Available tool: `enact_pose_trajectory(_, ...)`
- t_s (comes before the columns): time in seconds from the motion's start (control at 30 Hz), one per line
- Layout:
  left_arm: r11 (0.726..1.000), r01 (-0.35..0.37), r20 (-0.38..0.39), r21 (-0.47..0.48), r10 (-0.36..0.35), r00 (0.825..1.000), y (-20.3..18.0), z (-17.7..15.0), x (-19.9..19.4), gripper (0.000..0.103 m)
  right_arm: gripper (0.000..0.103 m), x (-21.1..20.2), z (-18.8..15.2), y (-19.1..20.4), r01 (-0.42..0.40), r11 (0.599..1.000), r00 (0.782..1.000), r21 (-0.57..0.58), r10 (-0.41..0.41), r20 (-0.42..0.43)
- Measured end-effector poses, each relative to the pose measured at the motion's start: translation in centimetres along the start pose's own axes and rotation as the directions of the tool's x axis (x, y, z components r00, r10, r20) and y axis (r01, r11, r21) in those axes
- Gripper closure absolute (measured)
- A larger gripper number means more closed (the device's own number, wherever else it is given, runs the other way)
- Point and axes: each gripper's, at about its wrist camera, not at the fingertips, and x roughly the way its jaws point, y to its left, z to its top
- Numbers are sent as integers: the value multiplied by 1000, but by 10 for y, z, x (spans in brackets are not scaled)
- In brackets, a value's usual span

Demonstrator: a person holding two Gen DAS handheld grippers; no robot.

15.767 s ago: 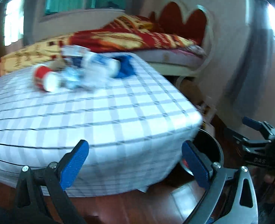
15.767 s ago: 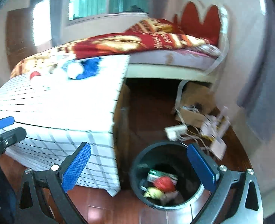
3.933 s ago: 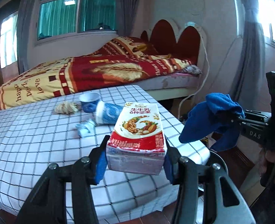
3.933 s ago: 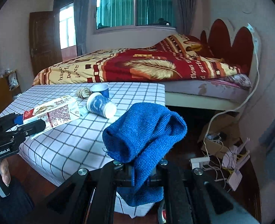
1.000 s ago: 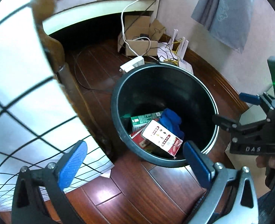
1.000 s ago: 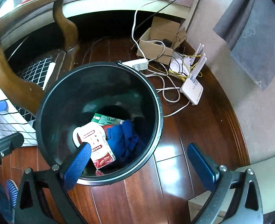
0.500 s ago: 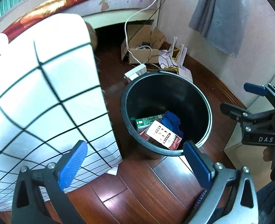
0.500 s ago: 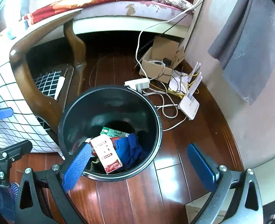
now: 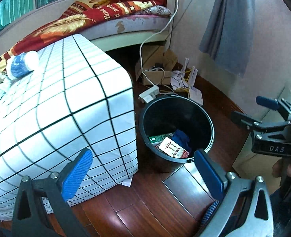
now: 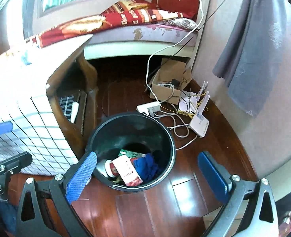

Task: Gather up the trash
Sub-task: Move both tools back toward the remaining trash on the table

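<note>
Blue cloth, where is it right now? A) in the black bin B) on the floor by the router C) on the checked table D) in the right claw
A: the blue cloth lies inside the black bin beside the milk carton; both claws are open and empty.

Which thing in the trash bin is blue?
The crumpled cloth, against the bin's right side; the carton beside it is red and white.

- One black bin [image 10: 166,136]
- One milk carton [image 10: 128,169] inside
- One blue cloth [image 10: 146,167] inside
- One green packet [image 10: 132,154] inside
- One paper cup [image 9: 22,65] on the counter [image 9: 70,90]
</note>
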Motion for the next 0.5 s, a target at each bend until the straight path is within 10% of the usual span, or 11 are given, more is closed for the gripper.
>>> enact_pose_trajectory(0.5,996,-31,88,-86,38,995,47,-16,-58,0,0,-40,9,43,-43,999,984,-19,46,171)
